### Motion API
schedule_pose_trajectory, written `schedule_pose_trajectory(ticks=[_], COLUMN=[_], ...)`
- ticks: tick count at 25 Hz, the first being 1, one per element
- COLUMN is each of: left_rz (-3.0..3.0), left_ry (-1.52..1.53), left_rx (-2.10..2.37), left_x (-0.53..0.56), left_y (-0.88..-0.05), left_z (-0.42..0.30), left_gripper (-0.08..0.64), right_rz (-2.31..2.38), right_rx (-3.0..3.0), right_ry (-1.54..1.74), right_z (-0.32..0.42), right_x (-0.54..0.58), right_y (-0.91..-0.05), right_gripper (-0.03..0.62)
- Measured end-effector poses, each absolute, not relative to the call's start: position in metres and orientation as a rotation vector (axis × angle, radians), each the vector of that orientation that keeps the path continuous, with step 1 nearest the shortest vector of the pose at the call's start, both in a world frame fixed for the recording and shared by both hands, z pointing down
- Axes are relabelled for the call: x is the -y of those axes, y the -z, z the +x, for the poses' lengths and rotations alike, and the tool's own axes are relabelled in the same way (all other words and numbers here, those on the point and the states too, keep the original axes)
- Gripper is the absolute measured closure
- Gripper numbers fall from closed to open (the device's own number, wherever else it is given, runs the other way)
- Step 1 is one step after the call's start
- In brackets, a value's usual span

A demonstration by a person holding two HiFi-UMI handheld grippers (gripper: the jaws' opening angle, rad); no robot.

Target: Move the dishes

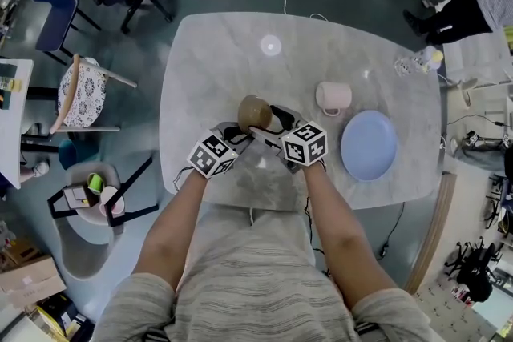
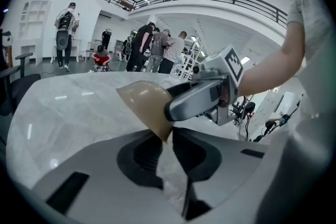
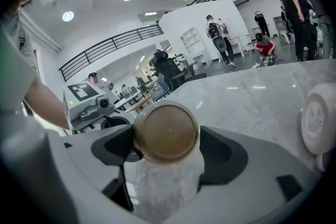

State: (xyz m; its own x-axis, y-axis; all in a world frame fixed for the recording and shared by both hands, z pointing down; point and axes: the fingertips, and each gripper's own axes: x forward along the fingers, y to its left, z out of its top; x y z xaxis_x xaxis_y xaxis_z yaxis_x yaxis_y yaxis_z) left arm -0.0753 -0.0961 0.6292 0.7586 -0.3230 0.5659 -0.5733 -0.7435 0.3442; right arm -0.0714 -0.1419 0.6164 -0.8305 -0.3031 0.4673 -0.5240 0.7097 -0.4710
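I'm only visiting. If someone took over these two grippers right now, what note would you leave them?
Left gripper: shut on the rim of the brown bowl.
Right gripper: jaws against both sides of the same bowl, which is tilted.
Pink mug and blue plate stand apart to the right on the marble table.
Done: bowl gripped. Left: probably placing it, then mug and plate.

brown bowl (image 1: 255,113): tipped, seemingly lifted; pink mug (image 1: 333,98): upright; blue plate (image 1: 369,144): flat beside mug
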Motion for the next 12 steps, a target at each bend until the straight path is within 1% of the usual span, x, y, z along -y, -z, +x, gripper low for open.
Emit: schedule_pose_trajectory(ticks=[1,5,12], left_rz=[2.456,2.505,2.582], left_ry=[-0.677,-0.763,-1.089], left_rx=[0.675,0.651,0.598], left_x=[0.096,0.093,0.088], left_y=[-0.63,-0.635,-0.644], left_z=[-0.075,-0.069,-0.061], left_gripper=[0.521,0.529,0.529], right_rz=[0.637,0.608,0.66], right_rx=[2.558,2.545,2.548], right_ry=[-0.856,-0.817,-0.769], right_z=[-0.071,-0.069,-0.06], right_x=[0.141,0.135,0.137], right_y=[-0.617,-0.621,-0.615], right_gripper=[0.181,0.181,0.181])
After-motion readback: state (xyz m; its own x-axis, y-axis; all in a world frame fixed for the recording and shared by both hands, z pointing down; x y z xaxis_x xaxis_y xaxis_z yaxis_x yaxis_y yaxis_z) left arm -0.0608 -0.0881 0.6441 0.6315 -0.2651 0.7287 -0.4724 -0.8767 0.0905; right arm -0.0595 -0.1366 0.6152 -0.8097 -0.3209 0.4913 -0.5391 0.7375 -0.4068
